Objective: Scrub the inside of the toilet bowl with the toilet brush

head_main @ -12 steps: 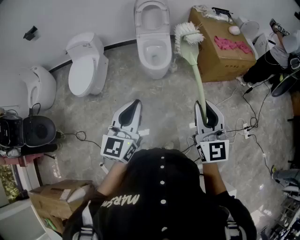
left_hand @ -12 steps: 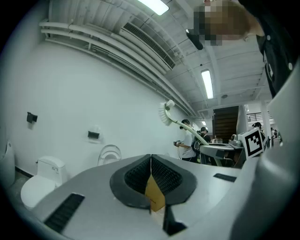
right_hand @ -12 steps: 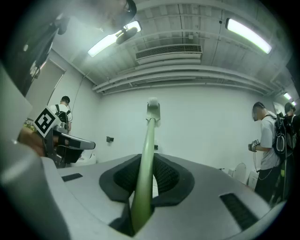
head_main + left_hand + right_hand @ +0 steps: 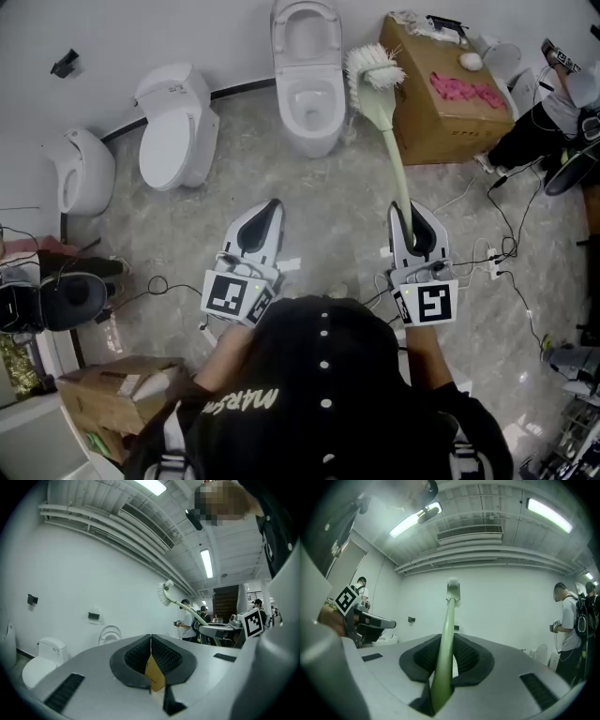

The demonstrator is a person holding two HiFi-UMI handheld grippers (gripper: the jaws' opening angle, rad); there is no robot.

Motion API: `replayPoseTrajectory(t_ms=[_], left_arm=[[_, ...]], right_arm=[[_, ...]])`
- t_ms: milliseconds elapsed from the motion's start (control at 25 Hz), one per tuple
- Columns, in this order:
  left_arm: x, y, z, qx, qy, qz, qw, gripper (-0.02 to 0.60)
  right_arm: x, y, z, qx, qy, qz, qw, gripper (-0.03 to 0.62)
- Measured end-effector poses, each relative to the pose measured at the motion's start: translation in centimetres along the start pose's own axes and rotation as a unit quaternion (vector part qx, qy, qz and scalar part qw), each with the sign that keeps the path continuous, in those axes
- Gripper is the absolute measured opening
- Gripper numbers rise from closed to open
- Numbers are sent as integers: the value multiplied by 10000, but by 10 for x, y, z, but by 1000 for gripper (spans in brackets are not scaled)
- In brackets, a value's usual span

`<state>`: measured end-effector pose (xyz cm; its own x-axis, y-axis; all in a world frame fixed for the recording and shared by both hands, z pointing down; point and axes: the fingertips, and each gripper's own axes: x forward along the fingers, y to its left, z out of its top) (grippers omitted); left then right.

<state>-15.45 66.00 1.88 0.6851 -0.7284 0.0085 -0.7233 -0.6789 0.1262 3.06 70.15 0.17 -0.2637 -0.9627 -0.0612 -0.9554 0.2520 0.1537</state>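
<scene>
Head view. Grey marbled floor (image 4: pixel 328 187) below a white wall (image 4: pixel 141 37). Against the wall, an open toilet (image 4: pixel 306 89); two shut toilets (image 4: pixel 176 127) to its left. Right of the toilet, a cardboard box (image 4: pixel 441 122) with pink pieces (image 4: pixel 466 92) on top. Cables (image 4: pixel 492 253) trailing over the floor at the right. Low in the picture, the right gripper (image 4: pixel 412 214) closed on the lower end of the brush (image 4: pixel 398 164). Pale green handle slanting away from it. Bristle head between the toilet and the box, just beside the rim, outside the bowl. Well left of the brush, the left gripper (image 4: pixel 272 206), closed and holding nothing.

Left gripper view. White wall, ribbed ceiling (image 4: pixel 140 522), strip lights (image 4: pixel 206 562). Pads pressed together, with a small tan tab (image 4: pixel 154 672) low at the seam. Toilet (image 4: pixel 109 634) beyond the tips. Brush (image 4: pixel 165 592) raised high at the right.

Right gripper view. Pads clamped on the handle (image 4: pixel 446 634), rising straight from the jaws to the bristle head against the wall. Person (image 4: pixel 569 620) at the right edge.
</scene>
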Motion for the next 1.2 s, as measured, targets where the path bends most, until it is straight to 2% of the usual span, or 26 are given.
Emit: replayPoseTrajectory(t_ms=[440, 760, 880, 1200], left_arm=[[5, -20, -4, 81, 59, 153, 9998, 29], [6, -24, -7, 253, -11, 437, 9987, 29], [4, -19, -9, 94, -47, 445, 9990, 29], [28, -5, -14, 126, 65, 348, 9993, 29]], right_arm=[[-16, -20, -5, 39, -37, 85, 9999, 83], [-19, -39, -21, 184, -6, 117, 9998, 83], [-14, -38, -23, 226, 17, 126, 9997, 83], [8, -45, -26, 219, 45, 76, 9997, 83]])
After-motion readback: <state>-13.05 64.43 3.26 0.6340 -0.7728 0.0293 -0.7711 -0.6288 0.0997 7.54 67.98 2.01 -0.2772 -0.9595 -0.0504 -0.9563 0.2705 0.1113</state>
